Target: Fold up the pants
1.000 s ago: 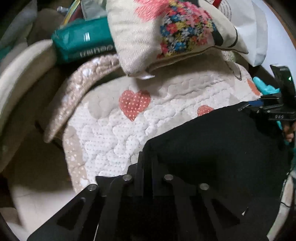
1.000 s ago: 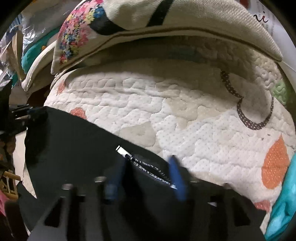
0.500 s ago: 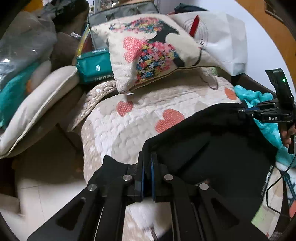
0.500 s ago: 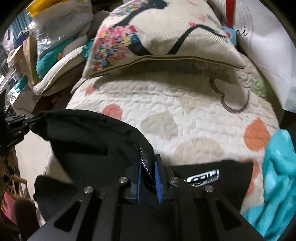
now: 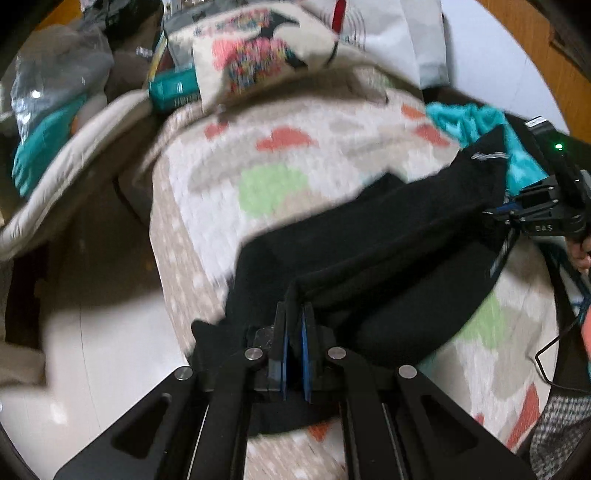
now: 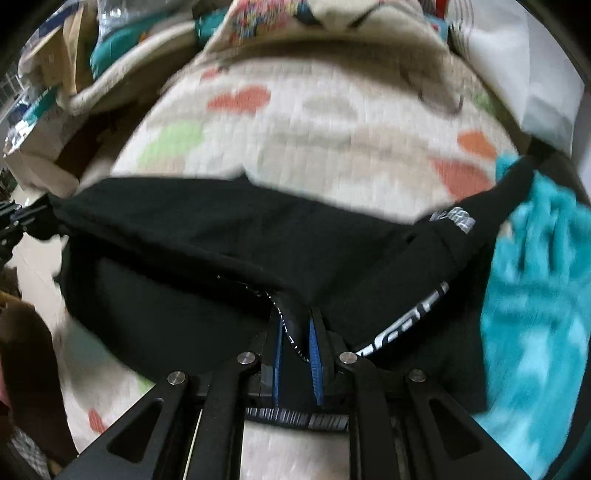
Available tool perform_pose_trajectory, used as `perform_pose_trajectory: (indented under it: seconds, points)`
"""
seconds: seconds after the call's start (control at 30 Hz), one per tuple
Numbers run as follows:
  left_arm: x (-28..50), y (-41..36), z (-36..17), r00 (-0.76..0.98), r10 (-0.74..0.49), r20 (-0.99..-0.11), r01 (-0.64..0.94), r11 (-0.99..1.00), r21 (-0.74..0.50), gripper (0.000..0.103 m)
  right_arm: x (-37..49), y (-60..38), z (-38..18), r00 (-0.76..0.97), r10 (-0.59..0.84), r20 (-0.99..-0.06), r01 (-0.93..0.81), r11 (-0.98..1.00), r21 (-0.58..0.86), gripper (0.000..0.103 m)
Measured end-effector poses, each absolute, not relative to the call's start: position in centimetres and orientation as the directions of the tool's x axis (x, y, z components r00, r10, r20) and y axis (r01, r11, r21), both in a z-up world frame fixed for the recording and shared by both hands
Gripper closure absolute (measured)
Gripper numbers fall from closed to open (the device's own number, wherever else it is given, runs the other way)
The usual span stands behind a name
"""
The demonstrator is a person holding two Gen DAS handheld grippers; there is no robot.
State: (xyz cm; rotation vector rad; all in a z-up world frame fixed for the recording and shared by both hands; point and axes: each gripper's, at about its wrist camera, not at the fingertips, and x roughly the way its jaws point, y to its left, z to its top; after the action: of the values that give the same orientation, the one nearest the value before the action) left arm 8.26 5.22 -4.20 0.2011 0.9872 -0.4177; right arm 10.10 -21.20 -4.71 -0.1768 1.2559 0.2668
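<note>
Black pants (image 5: 388, 243) with white lettering hang stretched between my two grippers above a quilted bed cover (image 5: 229, 192) with heart patches. My left gripper (image 5: 294, 314) is shut on one end of the pants' edge. My right gripper (image 6: 295, 317) is shut on the other end, near a zip and the white lettering (image 6: 402, 325). The pants (image 6: 221, 229) sag across the cover (image 6: 314, 122). The right gripper also shows at the right of the left wrist view (image 5: 495, 212). Both views are motion-blurred.
A flowered cushion (image 5: 258, 55) and a white bag (image 5: 410, 33) lie at the bed's far end. A teal fluffy cloth (image 6: 535, 295) lies right of the pants. Bags and cushions (image 5: 55, 122) pile up on the left, beside bare floor (image 5: 92, 350).
Both grippers have pulled back and up from the far end of the bed with the pants held. More of the cover now shows beyond the pants, which are drawn out taut between the grippers.
</note>
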Motion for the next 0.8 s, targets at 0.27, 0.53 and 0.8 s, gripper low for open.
perform_pose_trajectory:
  seconds: [0.27,0.53,0.8]
  points:
    - [4.7,4.1,-8.1,0.367,-0.063,-0.928,0.419,0.902,0.104,0.092,5.8,-20.1,-7.7,0.224,0.026,-0.974,-0.308,0.95,-0.045,0.083]
    - [2.0,8.5,-5.2,0.394,-0.013,-0.919,0.342,0.93,0.134,0.062,3.4,-21.7,-6.6,0.204,-0.012,-0.979,-0.225,0.973,-0.058,0.046]
    - [3.8,13.1,-2.3,0.46,-0.035,-0.887,0.07,0.998,-0.003,0.057,3.7,-20.9,-1.2,0.376,0.085,-0.923,-0.132,0.991,0.038,0.046]
